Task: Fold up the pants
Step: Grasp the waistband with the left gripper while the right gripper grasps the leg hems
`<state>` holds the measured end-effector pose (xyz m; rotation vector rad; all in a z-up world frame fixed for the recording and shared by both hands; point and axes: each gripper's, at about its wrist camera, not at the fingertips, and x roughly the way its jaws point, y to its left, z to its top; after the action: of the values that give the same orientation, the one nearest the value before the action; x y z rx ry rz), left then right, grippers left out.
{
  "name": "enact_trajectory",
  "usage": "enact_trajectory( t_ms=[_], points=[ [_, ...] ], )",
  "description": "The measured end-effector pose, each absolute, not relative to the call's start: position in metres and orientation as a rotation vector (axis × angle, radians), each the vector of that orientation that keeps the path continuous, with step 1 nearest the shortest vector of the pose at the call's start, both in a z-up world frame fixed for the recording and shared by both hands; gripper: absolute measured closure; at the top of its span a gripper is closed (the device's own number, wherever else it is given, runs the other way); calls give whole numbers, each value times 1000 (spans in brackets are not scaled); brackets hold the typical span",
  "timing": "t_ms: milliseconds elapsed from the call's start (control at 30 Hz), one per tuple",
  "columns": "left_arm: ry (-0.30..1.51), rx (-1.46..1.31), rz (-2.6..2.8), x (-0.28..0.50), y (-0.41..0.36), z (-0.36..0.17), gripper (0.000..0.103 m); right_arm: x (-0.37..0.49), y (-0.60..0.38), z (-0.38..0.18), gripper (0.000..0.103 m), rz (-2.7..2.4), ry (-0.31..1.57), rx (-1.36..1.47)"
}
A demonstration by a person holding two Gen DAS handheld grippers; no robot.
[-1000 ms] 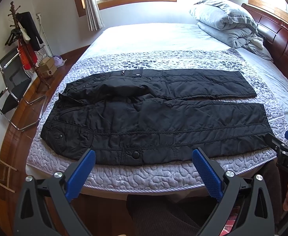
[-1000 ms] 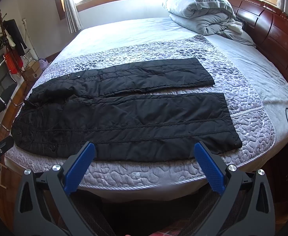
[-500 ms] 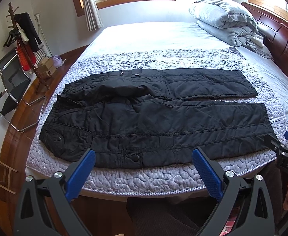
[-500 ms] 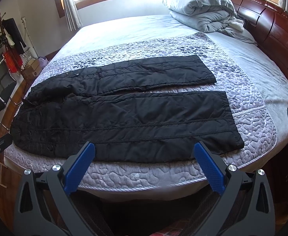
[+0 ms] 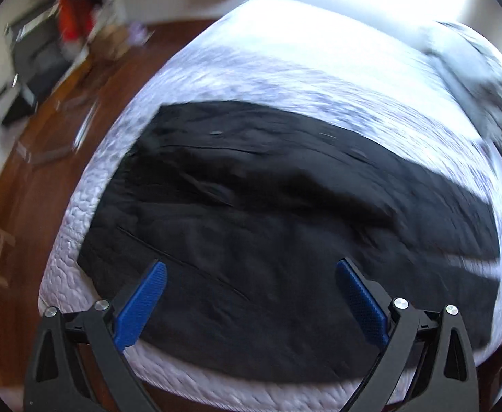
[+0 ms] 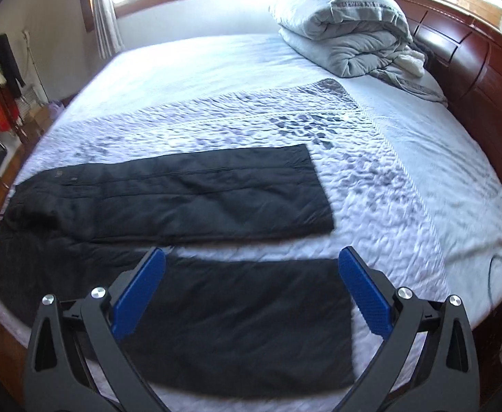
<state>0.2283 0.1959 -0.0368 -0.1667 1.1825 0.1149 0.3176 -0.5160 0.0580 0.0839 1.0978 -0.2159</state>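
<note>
Black quilted pants [image 5: 268,226] lie flat on the bed, waist to the left and both legs stretching right. The left wrist view is blurred. My left gripper [image 5: 251,274] is open and empty, above the near waist part of the pants. My right gripper [image 6: 251,261] is open and empty, above the near leg [image 6: 237,316], with the far leg [image 6: 182,195] beyond it. The leg hems [image 6: 319,189] lie to the right.
The pants rest on a lilac quilted cover [image 6: 371,178] over a pale sheet. A folded grey duvet [image 6: 343,24] sits at the far right by the dark wooden headboard [image 6: 474,68]. A chair and clothes rack [image 6: 0,79] stand on the wooden floor at left.
Both grippers have moved forward and down from the bed's front edge to above the pants. The left one has swung toward the waist end. Both stayed open.
</note>
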Motion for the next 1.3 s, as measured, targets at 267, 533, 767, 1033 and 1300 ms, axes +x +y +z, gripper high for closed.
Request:
enact_trajectory(
  t_ms=[267,533,767,1033,1300],
  points=[
    [1313,-454,217,337,326,-91,4,419,-605,-26,2,-221,1254,269],
    [1362,-659,188,406,349,-142,4,463,-637,-86,2,-297,1309,367],
    [1428,-694,257,442,358,-175,4,481,-638,-104,2,-289,1328,333],
    [1566,-562,283,469,333,-197,4,490,-647,-123,2,-317,1346,324],
    [1561,-439,241,473,293,-194,37,491,-651,-126,2,-291,1345,311]
  ],
)
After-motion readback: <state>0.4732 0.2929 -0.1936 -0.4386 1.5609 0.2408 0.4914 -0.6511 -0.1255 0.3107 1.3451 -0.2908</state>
